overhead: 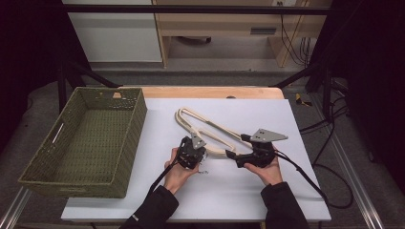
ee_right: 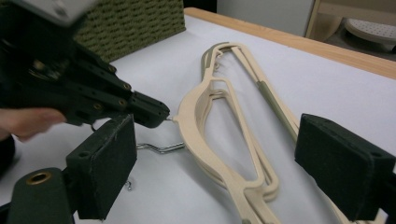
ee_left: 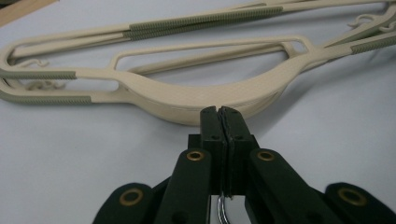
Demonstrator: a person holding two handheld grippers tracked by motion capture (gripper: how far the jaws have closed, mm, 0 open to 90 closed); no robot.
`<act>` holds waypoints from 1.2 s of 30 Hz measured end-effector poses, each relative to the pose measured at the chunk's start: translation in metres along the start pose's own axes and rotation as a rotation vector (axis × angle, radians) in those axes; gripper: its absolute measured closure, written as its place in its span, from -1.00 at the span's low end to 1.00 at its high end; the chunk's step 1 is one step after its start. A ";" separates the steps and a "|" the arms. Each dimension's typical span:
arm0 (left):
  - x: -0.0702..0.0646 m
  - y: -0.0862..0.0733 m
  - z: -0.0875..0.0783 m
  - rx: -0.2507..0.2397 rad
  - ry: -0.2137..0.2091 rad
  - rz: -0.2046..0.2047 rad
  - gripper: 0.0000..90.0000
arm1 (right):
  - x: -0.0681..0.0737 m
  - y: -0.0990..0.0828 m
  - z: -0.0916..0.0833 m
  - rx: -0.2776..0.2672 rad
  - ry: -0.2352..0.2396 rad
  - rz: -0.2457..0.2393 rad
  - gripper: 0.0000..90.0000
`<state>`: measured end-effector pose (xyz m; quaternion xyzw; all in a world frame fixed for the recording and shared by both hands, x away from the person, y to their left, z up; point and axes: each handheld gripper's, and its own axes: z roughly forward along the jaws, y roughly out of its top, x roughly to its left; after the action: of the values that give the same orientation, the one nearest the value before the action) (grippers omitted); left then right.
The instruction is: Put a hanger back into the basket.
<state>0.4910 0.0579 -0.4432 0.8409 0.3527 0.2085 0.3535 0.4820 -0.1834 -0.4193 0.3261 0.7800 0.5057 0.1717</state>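
Note:
A stack of cream plastic hangers (overhead: 210, 126) with grey ribbed grip strips lies on the white table. My left gripper (ee_left: 219, 112) sits right at the curved neck of the top hanger (ee_left: 210, 95), jaws pressed together on a thin chrome hook wire (ee_left: 222, 210). In the right gripper view that left gripper (ee_right: 156, 112) pinches the wire just where it leaves the hanger neck. A second chrome hook (ee_right: 161, 148) rests on the table below it. My right gripper (ee_right: 224, 163) is open, its pads (ee_right: 107, 163) wide apart on either side of the hangers (ee_right: 210, 154), touching nothing.
A green woven basket (overhead: 136, 124) stands on the left part of the table, its corner (ee_right: 130, 23) also seen behind the left gripper. The table's wooden far edge (overhead: 210, 91) runs behind the hangers. Black cables (overhead: 305, 176) trail off to the right.

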 end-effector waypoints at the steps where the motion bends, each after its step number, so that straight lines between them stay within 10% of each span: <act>1: -0.001 0.002 -0.002 0.001 0.001 0.010 0.97 | 0.000 0.000 0.000 0.000 0.000 0.000 -0.69; 20: -0.007 0.017 -0.028 0.018 -0.007 0.048 0.97 | 0.019 -0.006 0.060 0.215 0.023 -0.171 0.05; 26: -0.009 0.018 -0.030 0.031 -0.008 0.053 0.97 | 0.023 -0.007 0.066 0.244 0.047 -0.215 0.49; 36: -0.004 0.019 -0.043 0.001 -0.017 0.087 0.76 | 0.027 -0.009 0.064 0.259 0.052 -0.306 0.63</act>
<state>0.4709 0.0643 -0.4011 0.8575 0.3127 0.2163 0.3466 0.4973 -0.1240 -0.4531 0.2100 0.8833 0.3772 0.1828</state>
